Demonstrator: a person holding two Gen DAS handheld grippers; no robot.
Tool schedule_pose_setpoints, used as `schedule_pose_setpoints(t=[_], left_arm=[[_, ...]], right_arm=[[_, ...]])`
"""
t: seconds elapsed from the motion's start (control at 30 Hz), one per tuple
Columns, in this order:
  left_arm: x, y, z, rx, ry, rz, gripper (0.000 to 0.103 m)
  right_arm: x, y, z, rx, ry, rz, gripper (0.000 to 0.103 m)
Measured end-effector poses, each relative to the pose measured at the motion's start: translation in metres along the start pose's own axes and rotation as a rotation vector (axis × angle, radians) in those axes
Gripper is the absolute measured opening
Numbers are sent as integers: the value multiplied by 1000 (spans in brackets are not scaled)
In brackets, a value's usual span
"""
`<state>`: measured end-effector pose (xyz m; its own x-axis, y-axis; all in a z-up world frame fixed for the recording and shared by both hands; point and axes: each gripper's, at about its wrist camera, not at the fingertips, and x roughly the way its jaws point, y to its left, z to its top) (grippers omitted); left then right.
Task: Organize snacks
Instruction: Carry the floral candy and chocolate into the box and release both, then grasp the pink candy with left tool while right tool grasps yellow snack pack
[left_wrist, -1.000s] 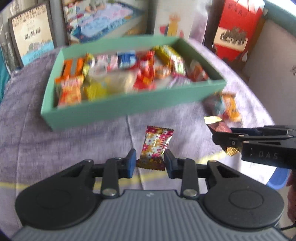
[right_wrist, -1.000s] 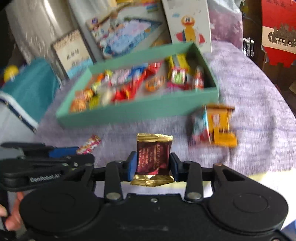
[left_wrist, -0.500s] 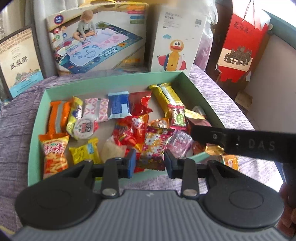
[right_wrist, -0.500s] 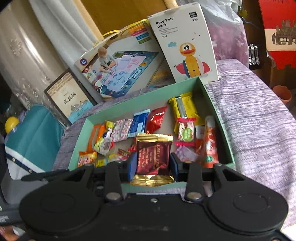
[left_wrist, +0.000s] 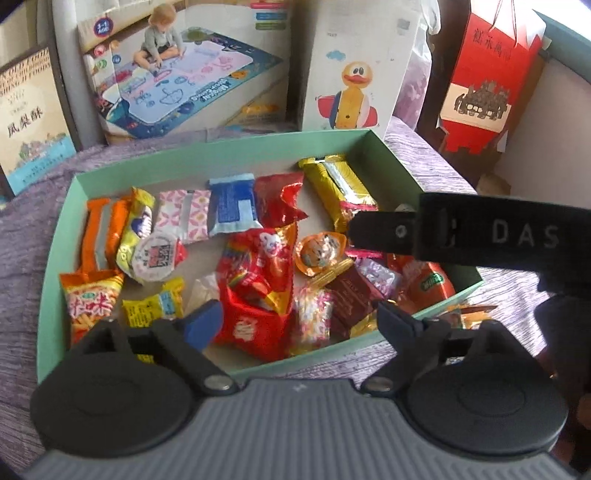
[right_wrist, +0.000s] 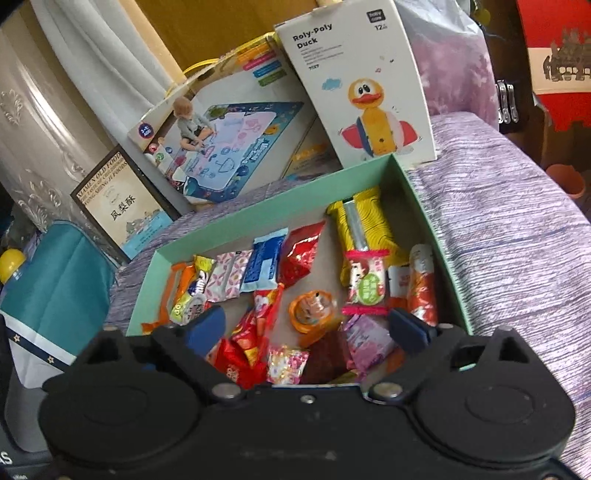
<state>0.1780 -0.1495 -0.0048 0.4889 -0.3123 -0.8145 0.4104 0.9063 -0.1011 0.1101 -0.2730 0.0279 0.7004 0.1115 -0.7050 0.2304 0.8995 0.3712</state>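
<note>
Left wrist view: left gripper (left_wrist: 297, 319) jaws are opening, spread wide, holding nothing. Floral candy (left_wrist: 313, 320) and maroon packet (left_wrist: 351, 295) lie in the green box (left_wrist: 55, 258), lower centre. Right wrist view: right gripper (right_wrist: 306, 330) likewise opening, empty, above the box.

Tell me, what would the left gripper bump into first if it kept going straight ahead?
Probably the crinkly red foil snack packet lying in the mint-green cardboard box; it sits between the left gripper's opening fingers, untouched. Depth is unclear.

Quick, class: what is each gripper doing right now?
Left gripper: jaws opening, holding nothing, over the green box.
Right gripper: jaws opening, holding nothing.
</note>
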Motion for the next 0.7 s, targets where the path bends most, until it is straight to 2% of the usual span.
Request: schedule_pose_setpoints(t=[0.03, 0.23, 0.7], left_arm=[[0, -1, 0, -1, 3, 1, 97], [-3, -4, 0, -3, -3, 3, 103], [-30, -12, -7, 3, -18, 25, 103]], right_arm=[[0, -1, 0, 3, 1, -5, 103], [-9, -6, -3, 11, -4, -31, 103], [-46, -6, -16, 12, -23, -49, 103]])
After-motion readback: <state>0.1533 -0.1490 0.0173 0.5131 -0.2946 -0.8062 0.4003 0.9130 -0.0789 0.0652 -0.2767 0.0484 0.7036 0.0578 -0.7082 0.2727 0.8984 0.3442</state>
